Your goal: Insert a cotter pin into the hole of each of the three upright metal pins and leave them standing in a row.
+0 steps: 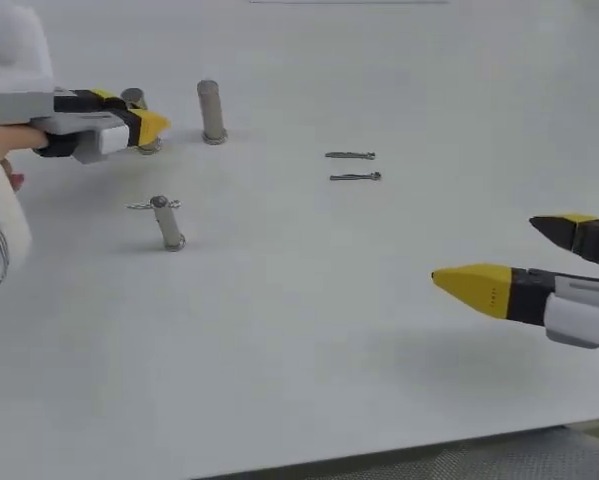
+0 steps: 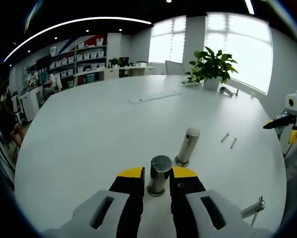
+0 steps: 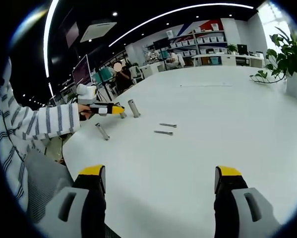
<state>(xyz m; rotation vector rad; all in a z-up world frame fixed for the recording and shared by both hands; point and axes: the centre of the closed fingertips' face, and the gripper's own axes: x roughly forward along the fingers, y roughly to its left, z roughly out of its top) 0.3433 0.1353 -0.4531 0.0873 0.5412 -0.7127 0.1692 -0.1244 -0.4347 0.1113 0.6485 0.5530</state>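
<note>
Right gripper point(image 3: 160, 172): nearest me, low over the bench point(image 1: 279, 360), fingers spread wide with nothing between them.
Near pin point(image 1: 167, 225): standing on the bench, a cotter point(image 1: 151, 205) through its top.
Loose cotters point(image 1: 351, 155): two, lying side by side mid-bench, well apart from the pins.
Left gripper point(image 2: 157, 174): fingers close on either side of the left pin point(image 2: 160, 163); I cannot tell whether they clamp it.
Far pin point(image 2: 187, 146): upright, just beside the left pin.

Far-left metal pin point(image 1: 132, 97) mostly behind the left tool point(image 1: 139, 112); right tool point(image 1: 484, 250) cut by the picture's right edge.
</note>
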